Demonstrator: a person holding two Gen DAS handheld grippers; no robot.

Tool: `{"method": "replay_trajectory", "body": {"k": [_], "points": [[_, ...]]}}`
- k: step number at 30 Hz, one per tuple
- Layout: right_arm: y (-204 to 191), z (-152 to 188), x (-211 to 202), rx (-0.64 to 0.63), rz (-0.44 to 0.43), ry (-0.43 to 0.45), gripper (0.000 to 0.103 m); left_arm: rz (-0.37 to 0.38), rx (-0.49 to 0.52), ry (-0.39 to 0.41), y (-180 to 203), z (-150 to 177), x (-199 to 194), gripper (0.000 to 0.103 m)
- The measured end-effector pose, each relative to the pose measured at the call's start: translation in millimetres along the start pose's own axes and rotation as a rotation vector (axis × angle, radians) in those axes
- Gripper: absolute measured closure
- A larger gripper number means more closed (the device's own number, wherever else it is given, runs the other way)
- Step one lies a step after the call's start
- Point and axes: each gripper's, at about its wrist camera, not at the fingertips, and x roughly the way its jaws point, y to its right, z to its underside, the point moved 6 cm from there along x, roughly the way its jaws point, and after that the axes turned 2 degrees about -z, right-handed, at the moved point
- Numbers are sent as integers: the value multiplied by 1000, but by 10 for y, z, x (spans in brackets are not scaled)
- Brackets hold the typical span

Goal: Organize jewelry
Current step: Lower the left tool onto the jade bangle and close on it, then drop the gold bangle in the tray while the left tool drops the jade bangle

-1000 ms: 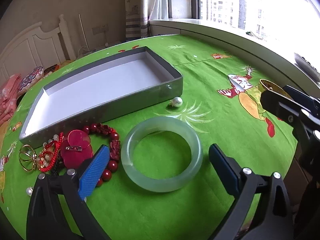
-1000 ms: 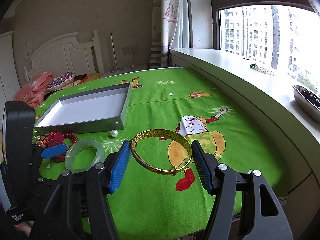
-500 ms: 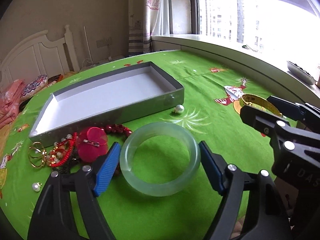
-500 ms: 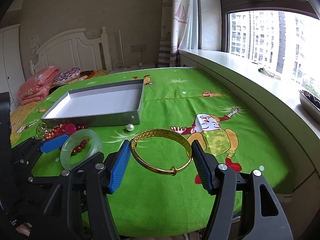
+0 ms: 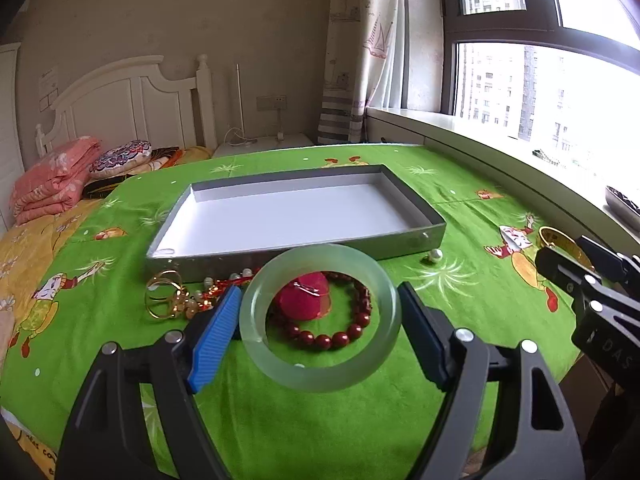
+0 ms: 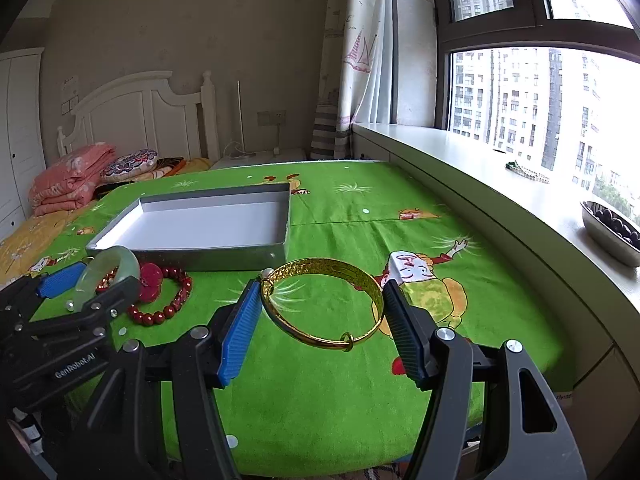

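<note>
The tray (image 5: 298, 216) lies on the table (image 5: 320, 420), toward its far side. Just before the tray's near wall sit the bead bracelet (image 5: 340, 332) and, to its left, the rings (image 5: 162, 300); a loose pearl (image 5: 436, 255) rests beside the tray's near right corner. A bed (image 5: 52, 184) stands behind the table, left; the window sill (image 6: 500, 184) runs along its right.
</note>
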Motion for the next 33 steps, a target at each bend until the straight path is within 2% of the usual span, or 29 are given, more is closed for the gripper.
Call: {"method": "replay_trajectory", "body": {"k": [6,13,18,25,33], "points": [[-180,-32,-138,-50,-38,20,43,-43,-13,51,-249,-21,-302,27],[-513,-41,-291,-129,-87,50,43,-96,-22,75,-463,72,-580,27],[-653,-77,-229,-157,-111,37,43,-128,-40,70,-617,85,-644,27],[-811,-354,184,-171,-116,15,43,-163,-16,21,-712,-112,-330,27],[-979,-817,974,-159,-108,-13,43,-166,-68,-47,-968,-619,460,27]]}}
